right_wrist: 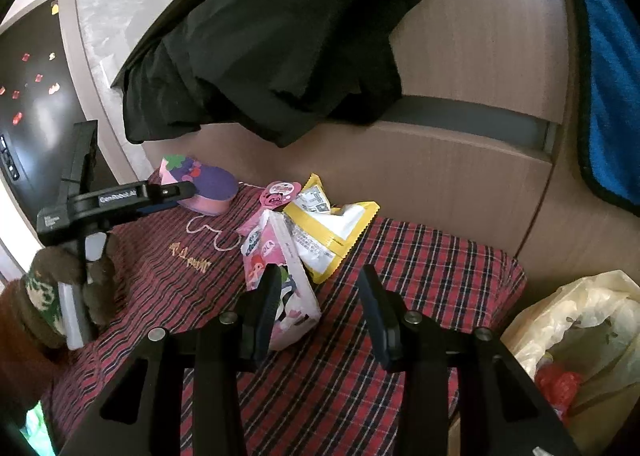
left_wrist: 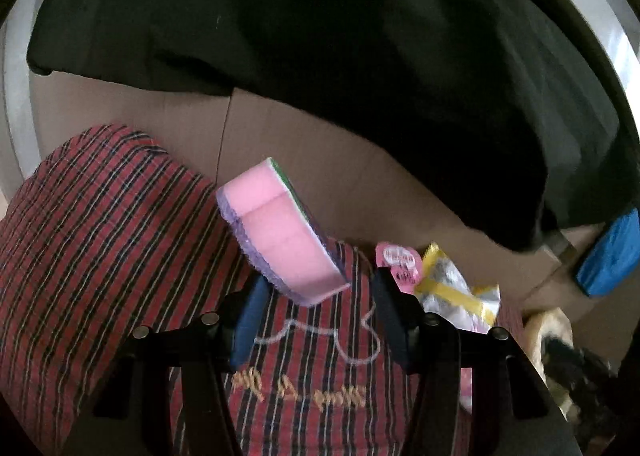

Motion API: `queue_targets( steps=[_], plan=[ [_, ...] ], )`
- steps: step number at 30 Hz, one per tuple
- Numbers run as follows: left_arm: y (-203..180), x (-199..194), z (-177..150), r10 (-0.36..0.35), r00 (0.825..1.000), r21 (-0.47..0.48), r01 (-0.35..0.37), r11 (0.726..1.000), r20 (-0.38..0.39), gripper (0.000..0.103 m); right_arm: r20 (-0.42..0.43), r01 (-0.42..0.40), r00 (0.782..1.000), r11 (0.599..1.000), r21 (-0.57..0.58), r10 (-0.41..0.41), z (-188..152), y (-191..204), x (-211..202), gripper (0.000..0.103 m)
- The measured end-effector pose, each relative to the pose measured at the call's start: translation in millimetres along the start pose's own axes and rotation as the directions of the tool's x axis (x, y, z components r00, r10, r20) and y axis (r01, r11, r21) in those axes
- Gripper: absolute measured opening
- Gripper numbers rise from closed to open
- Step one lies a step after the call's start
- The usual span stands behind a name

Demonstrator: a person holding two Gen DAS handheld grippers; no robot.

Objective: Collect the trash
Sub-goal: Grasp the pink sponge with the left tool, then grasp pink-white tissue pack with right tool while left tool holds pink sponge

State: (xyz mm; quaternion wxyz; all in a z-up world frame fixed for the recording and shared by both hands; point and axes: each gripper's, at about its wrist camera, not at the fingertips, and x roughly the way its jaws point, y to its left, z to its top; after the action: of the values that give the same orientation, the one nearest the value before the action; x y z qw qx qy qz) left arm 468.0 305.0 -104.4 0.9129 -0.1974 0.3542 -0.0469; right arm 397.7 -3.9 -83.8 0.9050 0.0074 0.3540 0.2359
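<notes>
A red plaid cloth holds the trash, with a plastic-lined bin beside it on the right. The right gripper hangs open at a pink snack packet, whose long axis runs away from the camera; a one-sided pinch could slide it. The left gripper, also open, frames a tilted pink sponge that could tip off.

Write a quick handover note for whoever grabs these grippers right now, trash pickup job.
Left gripper: open, at the pink sponge on the plaid cloth; whether the fingers touch it is unclear.
Right gripper: open, empty, over the cloth beside the pink wrapper.
Yellow wrapper and round pink lid lie on the cloth too.
Trash bag at right already holds some waste.
Left: bag all four.
</notes>
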Motion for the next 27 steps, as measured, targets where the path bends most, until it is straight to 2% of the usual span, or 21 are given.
queue_targets(
  steps=[2,5,6,7,9,13,19,22,24,27],
  plan=[
    [4.5,6.1,8.4,0.007,1.000,-0.063,-0.007,0.998,0.008,0.054,0.003,0.002,1.000,1.000,0.000,-0.002,-0.8,-0.8,-2.7,0.038],
    [9.0,13.0,19.3,0.055,0.998,-0.143,-0.051,0.988,0.024,0.054,0.004,0.011,1.000,1.000,0.000,-0.011,-2.1,-2.8,-6.3,0.038],
    [9.9,13.9,21.7,0.067,0.997,-0.159,-0.061,0.985,0.031,0.043,0.003,0.013,1.000,1.000,0.000,-0.013,-2.4,-3.5,-6.8,0.038],
    [11.8,13.2,23.8,0.089,0.995,-0.179,-0.082,0.980,0.034,0.037,0.004,0.015,1.000,1.000,0.000,-0.015,-3.1,-4.7,-7.3,0.038],
    [13.5,8.7,25.6,0.083,0.996,-0.185,-0.074,0.980,0.041,0.037,0.006,0.023,1.000,1.000,-0.004,-0.023,-3.9,-5.2,-8.1,0.038],
    [9.5,-29.2,13.3,0.101,0.992,-0.108,-0.092,0.990,0.078,0.035,0.012,0.025,1.000,0.999,-0.033,-0.025,-2.7,-0.5,-7.7,0.038],
    [-11.5,-84.8,-4.2,0.153,0.983,-0.009,-0.153,0.988,0.099,0.035,-0.003,-0.049,0.999,0.997,-0.067,0.049,4.6,13.0,7.4,0.038],
    [-21.3,-104.9,-16.0,0.138,0.985,0.030,-0.142,0.989,0.103,0.035,-0.031,-0.077,0.997,0.992,-0.099,0.075,10.5,22.0,22.4,0.038],
    [-44.3,-118.3,-28.9,0.126,0.986,0.046,-0.132,0.990,0.106,0.035,-0.058,-0.097,0.994,0.987,-0.130,0.091,15.9,30.4,36.0,0.038],
    [-55.8,-133.1,-39.4,0.108,0.987,0.068,-0.117,0.991,0.115,0.035,-0.089,-0.087,0.994,0.978,-0.191,0.071,19.0,41.3,56.5,0.038]
  ],
)
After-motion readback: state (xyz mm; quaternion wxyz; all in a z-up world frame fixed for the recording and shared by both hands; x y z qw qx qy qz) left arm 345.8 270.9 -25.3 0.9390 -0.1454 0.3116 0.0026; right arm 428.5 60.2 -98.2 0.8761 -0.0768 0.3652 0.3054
